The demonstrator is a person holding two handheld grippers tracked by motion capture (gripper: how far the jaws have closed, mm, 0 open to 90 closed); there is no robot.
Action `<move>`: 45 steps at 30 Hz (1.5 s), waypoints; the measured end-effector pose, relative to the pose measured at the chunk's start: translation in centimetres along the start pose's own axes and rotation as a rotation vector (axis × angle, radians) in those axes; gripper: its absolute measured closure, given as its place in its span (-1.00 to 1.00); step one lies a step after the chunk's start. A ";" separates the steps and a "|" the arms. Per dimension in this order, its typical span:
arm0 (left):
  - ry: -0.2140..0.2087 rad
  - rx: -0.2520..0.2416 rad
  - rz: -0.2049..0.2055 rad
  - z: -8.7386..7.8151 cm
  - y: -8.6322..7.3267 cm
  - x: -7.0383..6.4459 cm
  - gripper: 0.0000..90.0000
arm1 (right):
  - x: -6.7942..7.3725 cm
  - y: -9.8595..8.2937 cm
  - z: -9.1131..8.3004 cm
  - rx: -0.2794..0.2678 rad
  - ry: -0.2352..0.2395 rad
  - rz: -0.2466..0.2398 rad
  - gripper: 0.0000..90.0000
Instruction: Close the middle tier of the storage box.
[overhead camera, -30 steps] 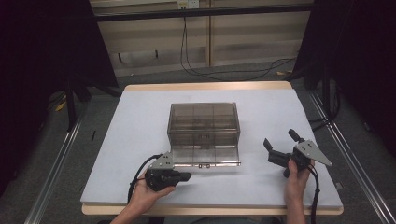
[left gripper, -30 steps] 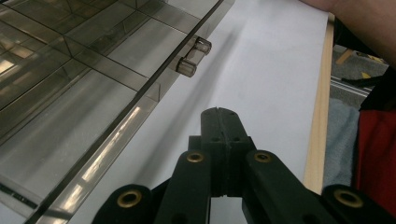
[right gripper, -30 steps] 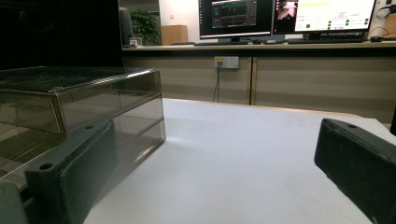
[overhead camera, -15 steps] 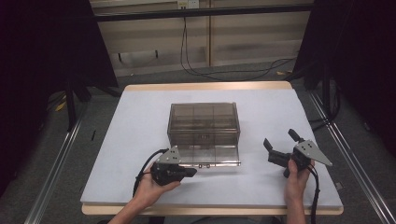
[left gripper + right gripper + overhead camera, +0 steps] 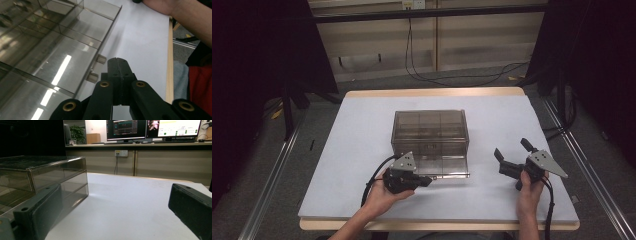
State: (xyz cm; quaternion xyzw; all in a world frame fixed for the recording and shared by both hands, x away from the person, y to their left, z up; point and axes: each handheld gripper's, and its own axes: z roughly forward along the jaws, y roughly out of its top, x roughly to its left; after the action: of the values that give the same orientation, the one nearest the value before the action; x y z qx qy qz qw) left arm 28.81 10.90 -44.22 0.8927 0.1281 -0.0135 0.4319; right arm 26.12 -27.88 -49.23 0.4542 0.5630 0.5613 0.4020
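A smoky clear plastic drawer box stands mid-table on the white mat. Its bottom drawer is pulled out toward the person. My left gripper is shut with nothing in it and lies just in front of the drawer's front wall. In the left gripper view the closed jaw tips sit right beside the drawer's two small handle posts, apart from them. My right gripper stands open to the right of the box, resting on the mat. Its jaws are wide apart with the box at the left.
The white mat covers a wooden table whose edge runs along the front. Cables lie on the floor behind. A counter with monitors stands beyond the table. Metal rails flank both sides.
My left gripper has slid a little to the right along the drawer's front, still shut. The right gripper and the box have stayed put.
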 end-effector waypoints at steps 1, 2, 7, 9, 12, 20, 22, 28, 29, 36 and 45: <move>0.000 0.000 0.000 0.0 0.0 0.0 1.00 | 0.0 0.0 0.0 0.000 0.000 0.000 -1.00; -0.003 0.009 0.007 0.2 -0.2 -0.1 1.00 | 0.0 0.0 0.0 -0.001 0.003 -0.003 -1.00; -0.006 0.041 0.004 0.7 -0.8 0.2 1.00 | 0.0 0.0 0.0 -0.003 -0.004 -0.002 -1.00; -0.005 0.045 -0.003 0.9 -1.0 0.4 1.00 | 0.0 0.0 0.0 -0.002 0.001 -0.001 -1.00; -0.003 0.048 -0.009 1.0 -1.2 0.5 1.00 | 0.0 0.0 0.0 -0.002 -0.003 -0.001 -1.00; 0.016 0.086 -0.017 0.8 -1.9 0.8 1.00 | 0.0 0.0 0.0 -0.001 -0.001 -0.003 -1.00; 0.019 0.057 -0.030 0.8 -2.0 0.9 1.00 | 0.0 0.0 0.0 -0.001 -0.001 -0.004 -1.00; 0.038 0.054 -0.054 0.5 -2.0 1.6 1.00 | 0.0 0.0 0.0 -0.001 0.002 -0.001 -1.00; 0.038 0.054 -0.054 0.5 -2.0 1.6 1.00 | 0.0 0.0 0.0 0.000 0.001 0.000 -1.00; 0.048 0.056 -0.043 0.9 -1.8 1.7 1.00 | 0.0 0.0 0.0 -0.002 0.000 -0.002 -1.00; 0.049 0.052 -0.034 1.0 -1.8 1.7 1.00 | 0.0 0.0 0.0 -0.001 0.000 -0.001 -1.00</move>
State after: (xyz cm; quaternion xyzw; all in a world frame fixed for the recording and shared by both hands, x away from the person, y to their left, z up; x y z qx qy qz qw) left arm 30.09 11.60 -46.44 0.9013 0.1534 -0.0020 0.4050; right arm 26.08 -27.85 -49.23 0.4537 0.5632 0.5613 0.4024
